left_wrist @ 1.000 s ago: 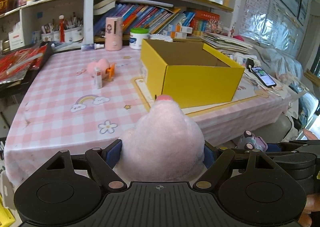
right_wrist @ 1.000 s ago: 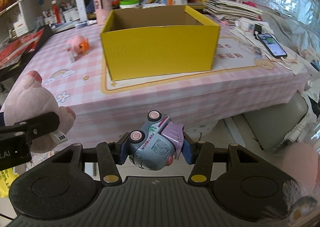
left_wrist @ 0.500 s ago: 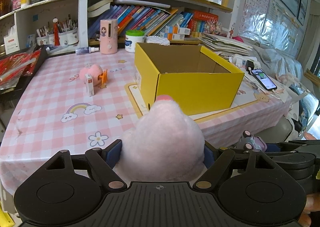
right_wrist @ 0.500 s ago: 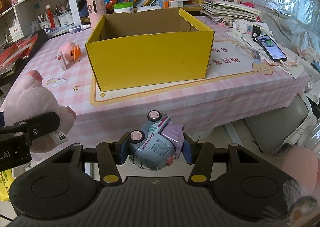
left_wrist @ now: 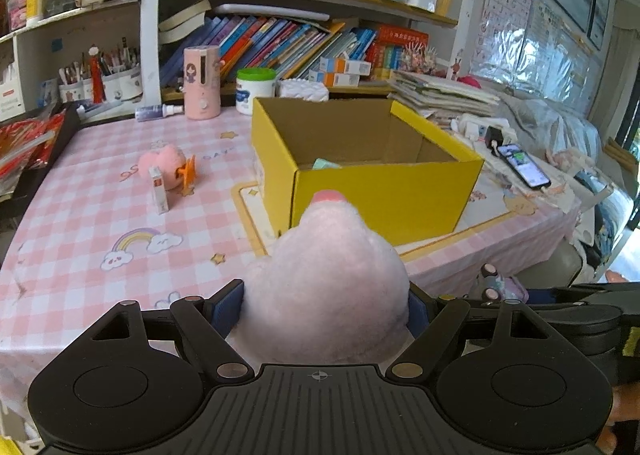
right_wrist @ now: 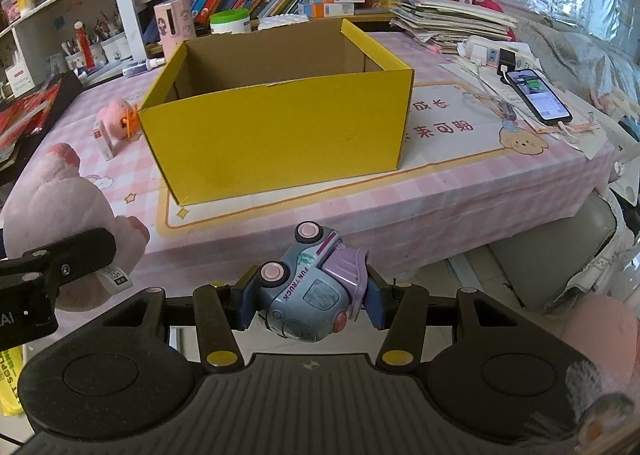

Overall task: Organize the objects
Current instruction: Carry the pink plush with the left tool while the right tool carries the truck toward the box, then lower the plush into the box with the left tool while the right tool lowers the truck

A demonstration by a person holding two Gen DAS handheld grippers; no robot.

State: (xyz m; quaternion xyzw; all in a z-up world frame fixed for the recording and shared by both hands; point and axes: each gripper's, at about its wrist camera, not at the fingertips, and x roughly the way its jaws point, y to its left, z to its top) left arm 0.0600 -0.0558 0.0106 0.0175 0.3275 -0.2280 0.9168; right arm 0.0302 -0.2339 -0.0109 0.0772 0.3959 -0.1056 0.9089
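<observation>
An open yellow cardboard box [left_wrist: 384,191] stands on a pink checked tablecloth [left_wrist: 92,223], a single pale green item [left_wrist: 326,163] visible inside near its front wall. In front of the box, short of the table's edge, the left gripper [left_wrist: 326,305] is clamped on one pink plush toy [left_wrist: 328,287]; beside it the right gripper [right_wrist: 308,297] pinches one blue-and-purple toy truck [right_wrist: 310,291]. Both tools angle downward toward the box. Left of the box lie a smaller pink plush [left_wrist: 164,167] and a small carton [left_wrist: 159,189].
</observation>
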